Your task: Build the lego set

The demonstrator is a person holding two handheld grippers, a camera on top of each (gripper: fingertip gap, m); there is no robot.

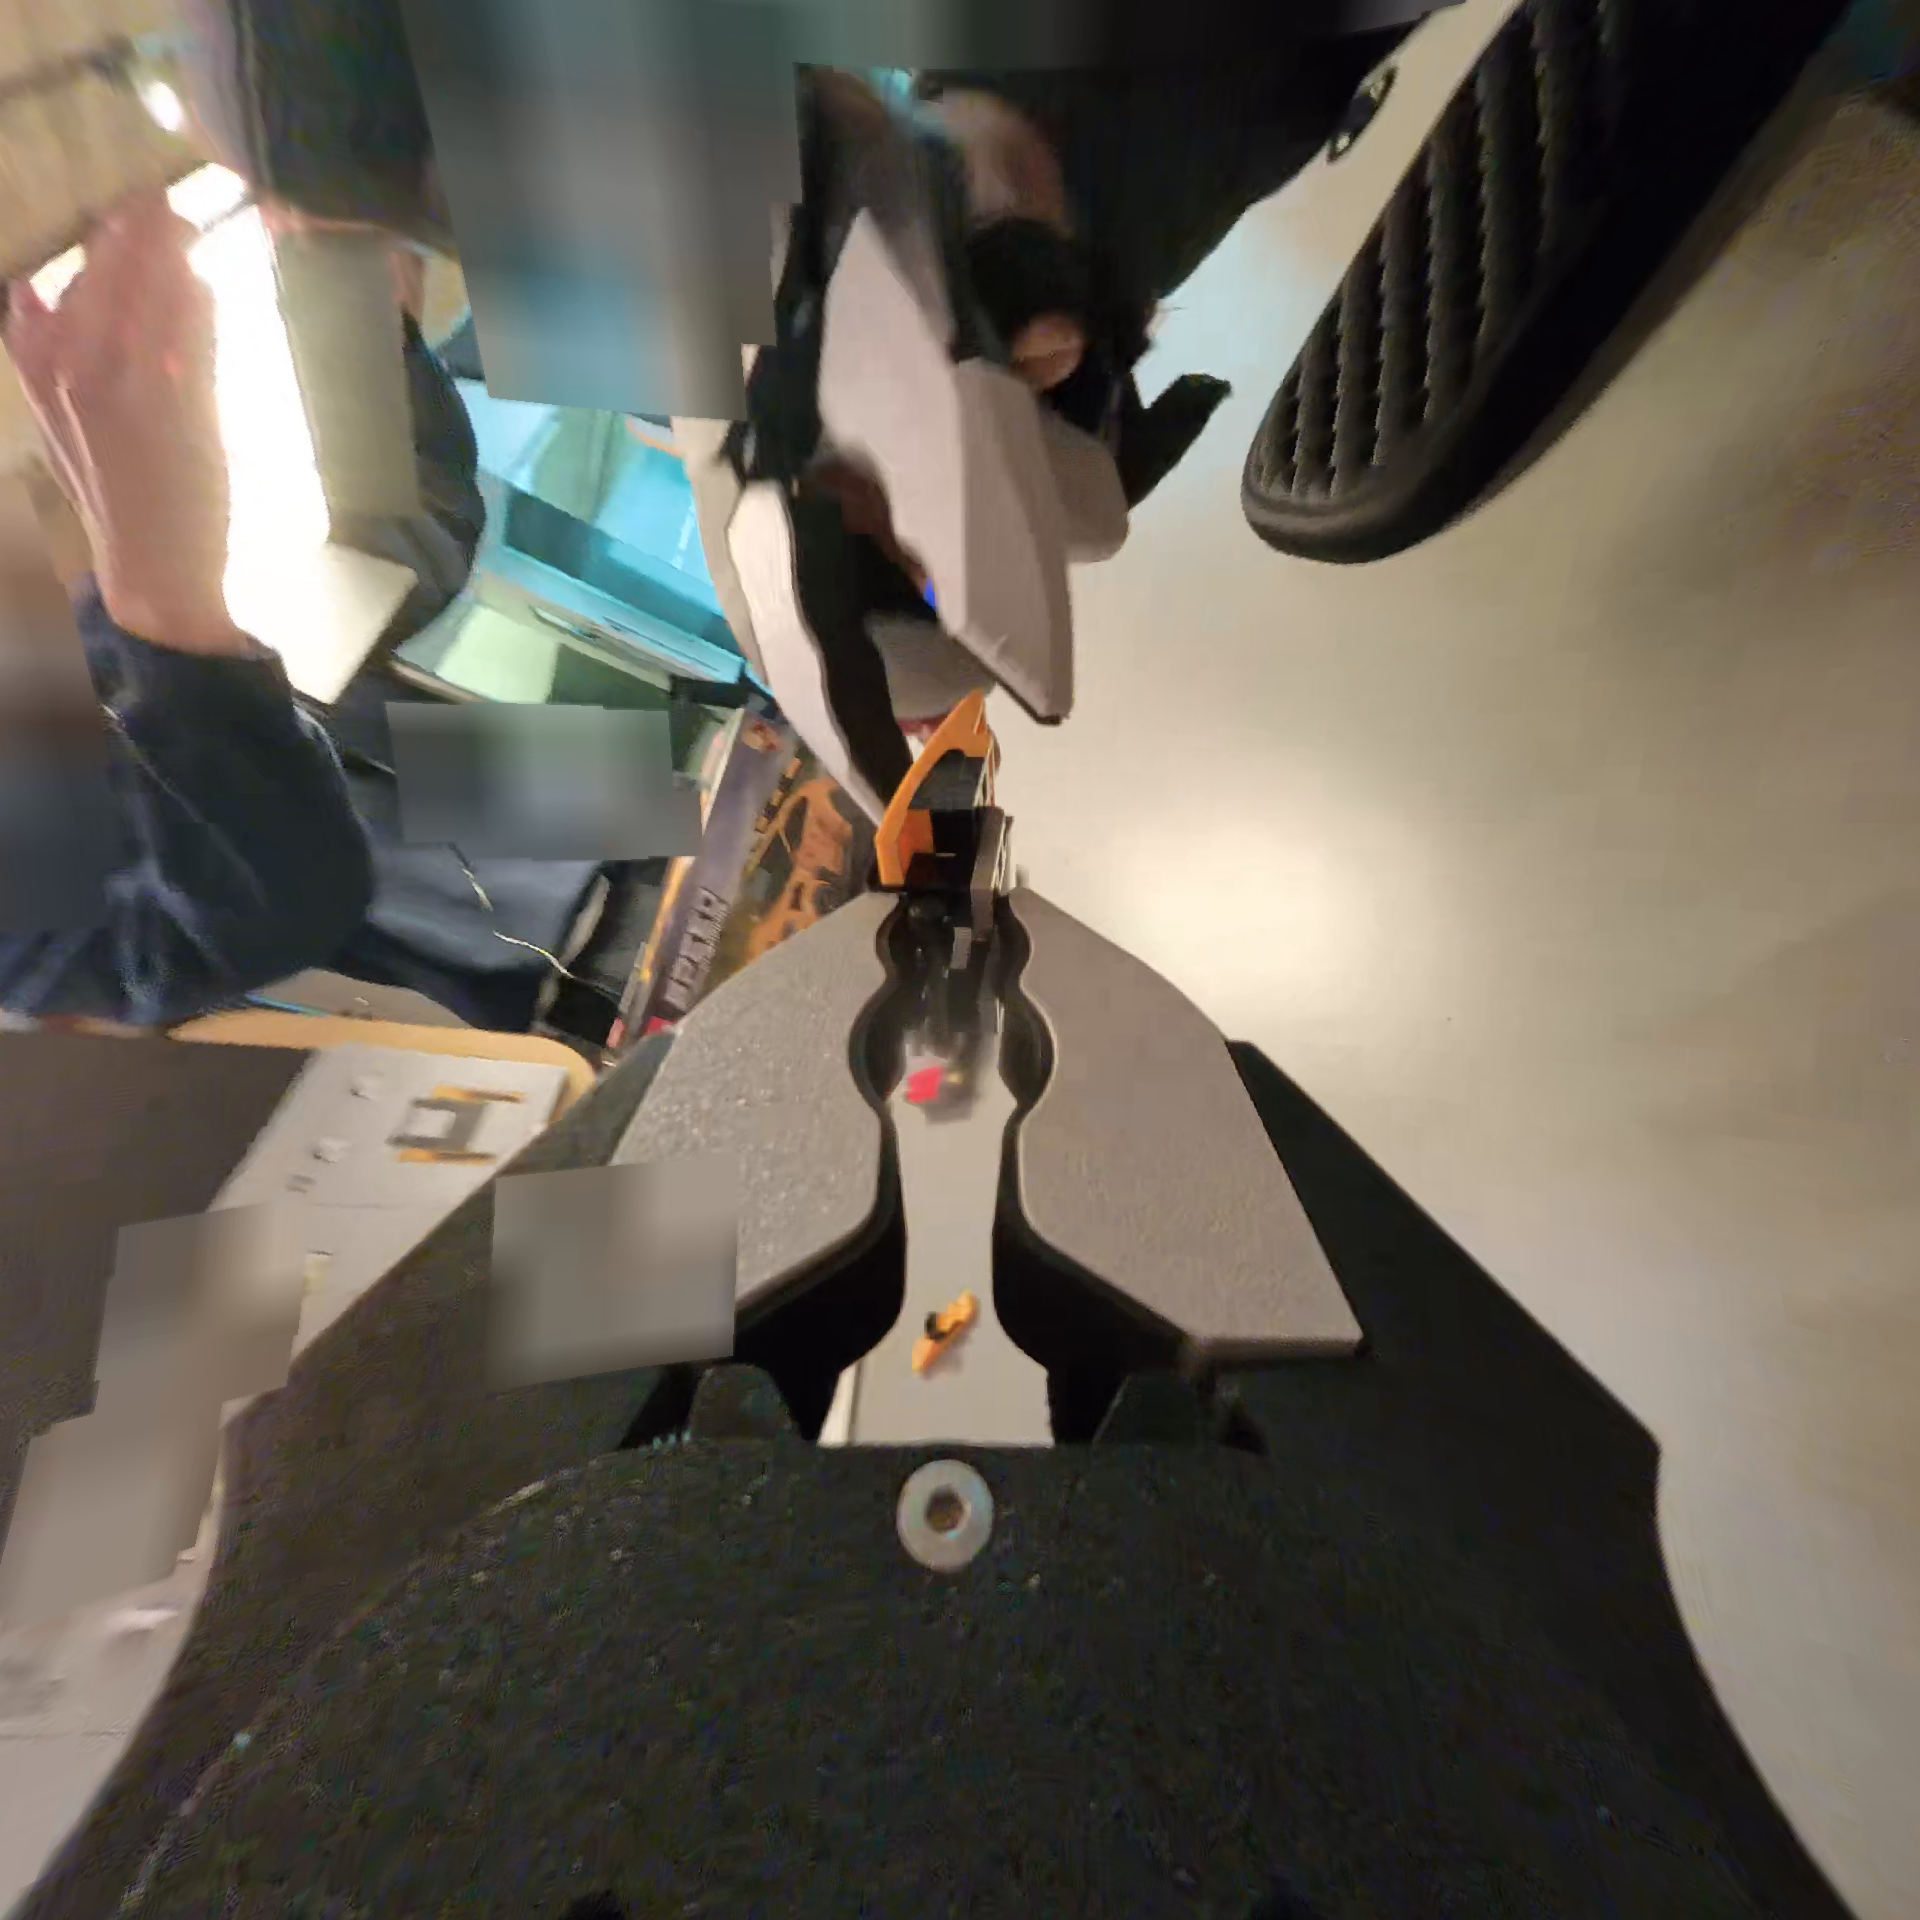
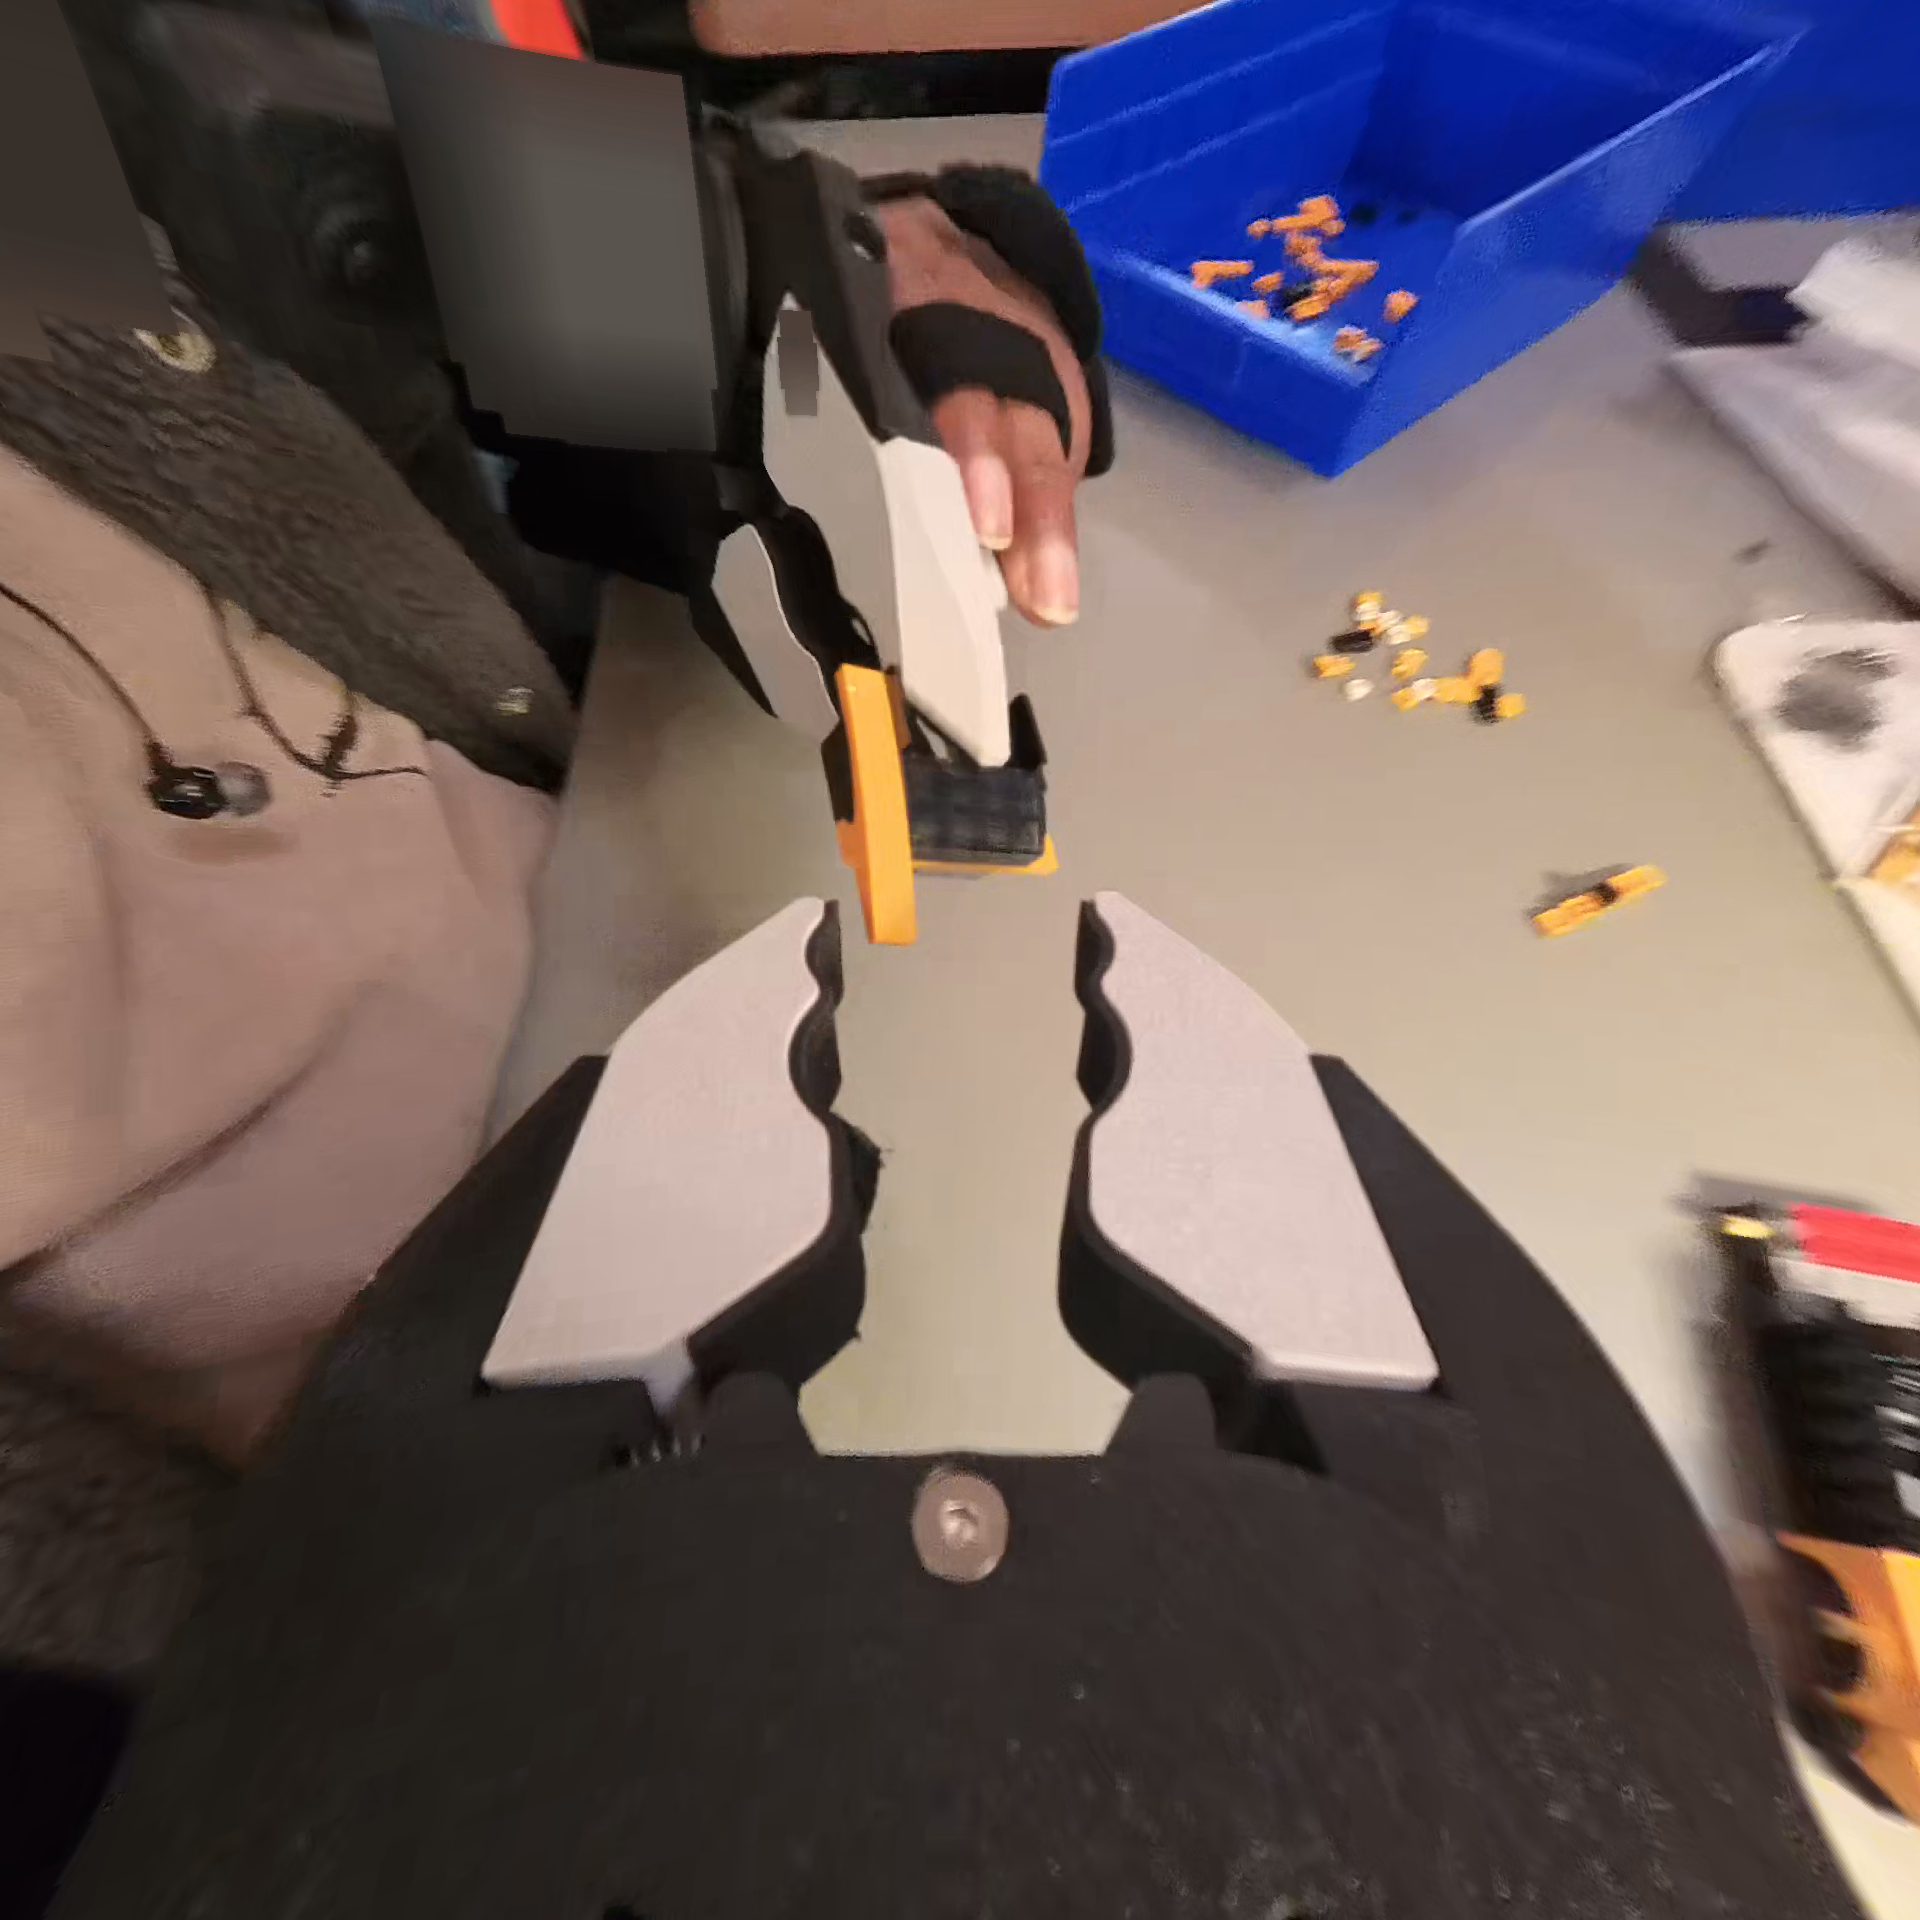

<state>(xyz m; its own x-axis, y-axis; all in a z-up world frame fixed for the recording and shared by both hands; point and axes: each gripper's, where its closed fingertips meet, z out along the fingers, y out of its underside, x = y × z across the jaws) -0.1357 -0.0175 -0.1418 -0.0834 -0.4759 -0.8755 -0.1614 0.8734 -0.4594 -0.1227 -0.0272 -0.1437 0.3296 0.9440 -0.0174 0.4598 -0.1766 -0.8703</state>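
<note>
Two handheld grippers meet over a grey table (image 2: 1299, 883) mid-way through a lego build. The left gripper (image 2: 914, 727), seen from the right wrist cam w/ a person's hand (image 2: 997, 416) in a black fingerless glove on it, has its jaws closed on the orange-and-black lego assembly (image 2: 935, 810), held up off the tabletop. The same piece shows in the left wrist cam, pinched between that gripper's own fingertips (image 1: 951, 935) w/ its orange curved panel (image 1: 935, 790) sticking out past the tips.

The right gripper (image 2: 956, 914) sits just short of the assembly, jaws spread wide & holding nothing; its left finger (image 2: 727, 1091) tip is near the lower end of the orange panel, but contact can't be told. From the left cam the right gripper (image 1: 914, 644) appears tilted beyond the assembly, v. blurred.

Elsewhere on the table: a blue bin (image 2: 1403, 208) at far right holding loose orange & black bits (image 2: 1309, 270); a small scatter of orange, black & white pieces (image 2: 1413, 665) near centre-right; a lone orange-and-black brick (image 2: 1595, 899) lying apart from them. A printed box (image 2: 1829, 1455) lies at the right edge, blurred. One more small orange piece (image 1: 945, 1330) shows on the table between the left gripper's fingers, below the held assembly
</note>
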